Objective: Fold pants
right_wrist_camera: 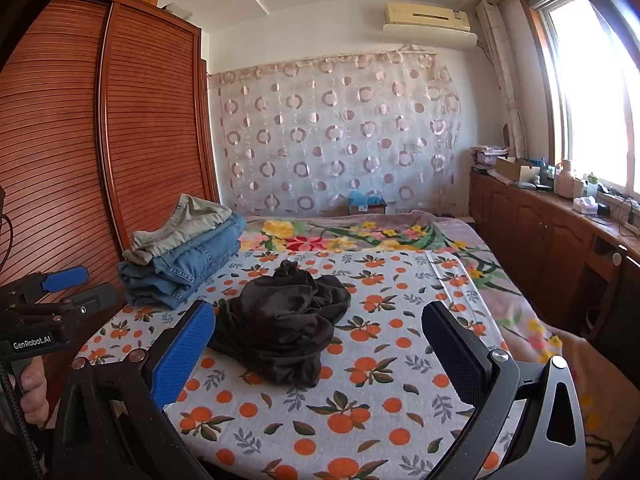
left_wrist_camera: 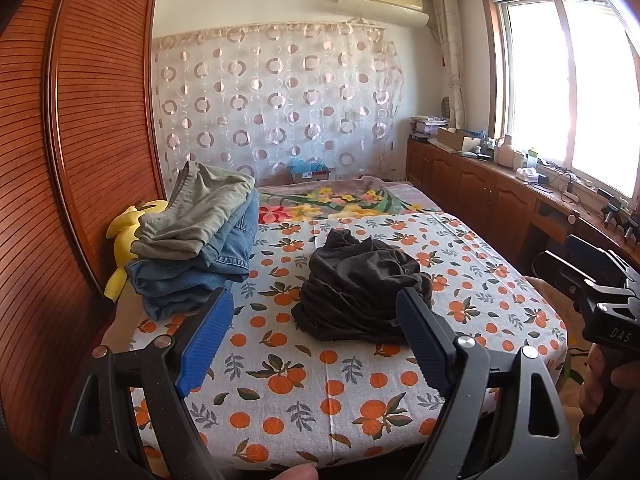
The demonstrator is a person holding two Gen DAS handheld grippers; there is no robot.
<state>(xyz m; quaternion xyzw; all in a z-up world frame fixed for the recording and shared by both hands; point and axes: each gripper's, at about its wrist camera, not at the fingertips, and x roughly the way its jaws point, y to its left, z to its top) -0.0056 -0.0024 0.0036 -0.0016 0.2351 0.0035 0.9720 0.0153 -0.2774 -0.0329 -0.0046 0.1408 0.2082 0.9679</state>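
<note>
A crumpled heap of black pants (left_wrist_camera: 362, 288) lies on the orange-print sheet (left_wrist_camera: 304, 392) in the middle of the bed; it also shows in the right wrist view (right_wrist_camera: 288, 328). My left gripper (left_wrist_camera: 316, 312) is open and empty, held above the near bed edge, just short of the heap. My right gripper (right_wrist_camera: 320, 324) is open and empty, its fingers standing either side of the heap but nearer than it. The right gripper's body shows at the left wrist view's right edge (left_wrist_camera: 600, 292). The left gripper shows at the right wrist view's left edge (right_wrist_camera: 60, 284).
A stack of folded pants, khaki over blue jeans (left_wrist_camera: 200, 236), sits at the bed's left, also in the right wrist view (right_wrist_camera: 184, 256). A yellow plush toy (left_wrist_camera: 128, 236) lies behind it. A wooden wardrobe (left_wrist_camera: 80, 140) stands left, low cabinets (left_wrist_camera: 480, 184) right, a floral blanket (left_wrist_camera: 340, 200) behind.
</note>
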